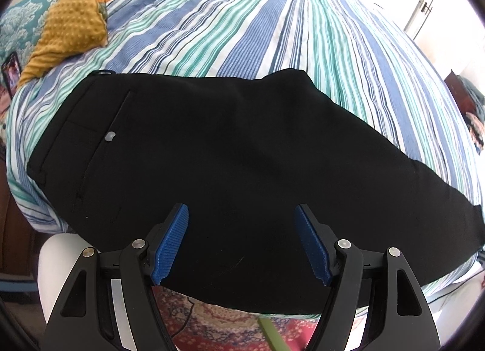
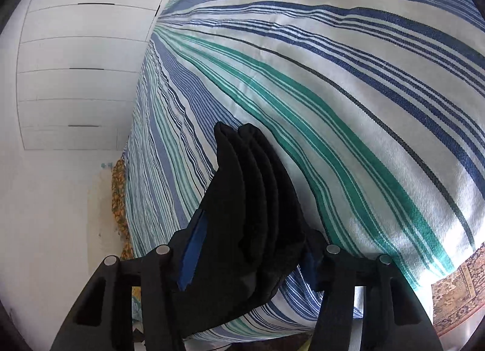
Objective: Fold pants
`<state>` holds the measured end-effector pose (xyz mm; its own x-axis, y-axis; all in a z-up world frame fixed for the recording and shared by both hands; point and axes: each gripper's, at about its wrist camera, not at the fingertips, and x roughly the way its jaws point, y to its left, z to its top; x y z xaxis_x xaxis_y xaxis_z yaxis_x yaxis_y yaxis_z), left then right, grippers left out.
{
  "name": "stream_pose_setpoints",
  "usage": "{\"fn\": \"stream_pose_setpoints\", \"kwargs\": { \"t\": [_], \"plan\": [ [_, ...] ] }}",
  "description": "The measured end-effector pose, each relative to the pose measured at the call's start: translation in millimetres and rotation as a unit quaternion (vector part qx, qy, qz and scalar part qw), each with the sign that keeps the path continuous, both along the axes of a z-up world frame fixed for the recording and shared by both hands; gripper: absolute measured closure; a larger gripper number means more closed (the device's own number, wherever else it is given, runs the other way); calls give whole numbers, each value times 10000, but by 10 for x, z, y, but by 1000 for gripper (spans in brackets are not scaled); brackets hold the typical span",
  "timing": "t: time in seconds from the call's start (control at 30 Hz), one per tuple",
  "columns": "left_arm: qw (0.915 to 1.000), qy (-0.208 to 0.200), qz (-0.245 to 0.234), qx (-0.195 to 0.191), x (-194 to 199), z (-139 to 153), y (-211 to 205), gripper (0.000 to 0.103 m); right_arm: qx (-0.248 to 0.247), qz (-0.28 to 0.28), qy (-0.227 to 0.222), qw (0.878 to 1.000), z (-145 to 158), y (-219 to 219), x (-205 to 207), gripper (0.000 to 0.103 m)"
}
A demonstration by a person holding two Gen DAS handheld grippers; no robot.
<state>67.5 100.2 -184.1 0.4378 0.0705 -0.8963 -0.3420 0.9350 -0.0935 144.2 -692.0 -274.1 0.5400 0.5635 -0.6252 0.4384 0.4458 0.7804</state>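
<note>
striped bedspread (image 1: 303, 17): blue, teal and white, spreading ahead of both claws. black pants (image 1: 227, 153): laid flat on it ahead of and beneath the left gripper (image 1: 242, 241), waistband off to its left, grey button (image 1: 110, 136) showing. mustard dotted blanket (image 1: 69, 26): far ahead, to the left. left gripper: blue pads apart, nothing between them. right gripper (image 2: 248, 248): clamped on a bunched fold of the pants.

The black folded fabric pants (image 1: 242, 169) run out of the left wrist view at its right edge, so the leg ends stay unseen. In the right wrist view, bunched cloth hides the right gripper (image 2: 248, 260) fingertips.
</note>
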Motion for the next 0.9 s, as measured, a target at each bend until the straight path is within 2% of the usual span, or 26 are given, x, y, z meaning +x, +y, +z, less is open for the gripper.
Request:
{"fn": "stream_pose_setpoints", "kwargs": {
  "t": [0.1,0.13,0.17,0.2,0.3,0.4,0.53,0.7,0.83,0.9],
  "plan": [
    [10000,2,-54,7,2,-1,-46,28,-22,182,269,9995,-94,11,86,47],
    [10000,-3,-74,5,4,3,-62,28,-62,219,308,9993,-115,14,115,51],
    [10000,-14,-95,3,3,10,-76,28,-204,258,317,9990,-104,20,136,72],
    [9999,-32,-118,6,-4,20,-91,28,-400,317,308,9982,-75,37,152,79],
    [9998,-58,-174,37,-23,33,-108,28,-514,460,106,9976,25,120,152,82],
    [9998,-44,-181,15,-37,23,-93,28,68,438,-418,9981,170,268,73,83],
    [9998,-112,-133,-113,-61,21,-69,28,891,434,-1154,9884,489,629,-12,83],
    [9985,-276,-39,-474,-127,56,-34,28,1780,685,-1715,9666,797,1460,69,83],
    [9968,-416,36,-687,-212,122,40,28,2281,1094,-1772,9511,825,2484,206,83],
    [9957,-480,112,-786,-261,153,108,28,2334,1361,-1730,9471,769,3056,273,83]
  ]
}}
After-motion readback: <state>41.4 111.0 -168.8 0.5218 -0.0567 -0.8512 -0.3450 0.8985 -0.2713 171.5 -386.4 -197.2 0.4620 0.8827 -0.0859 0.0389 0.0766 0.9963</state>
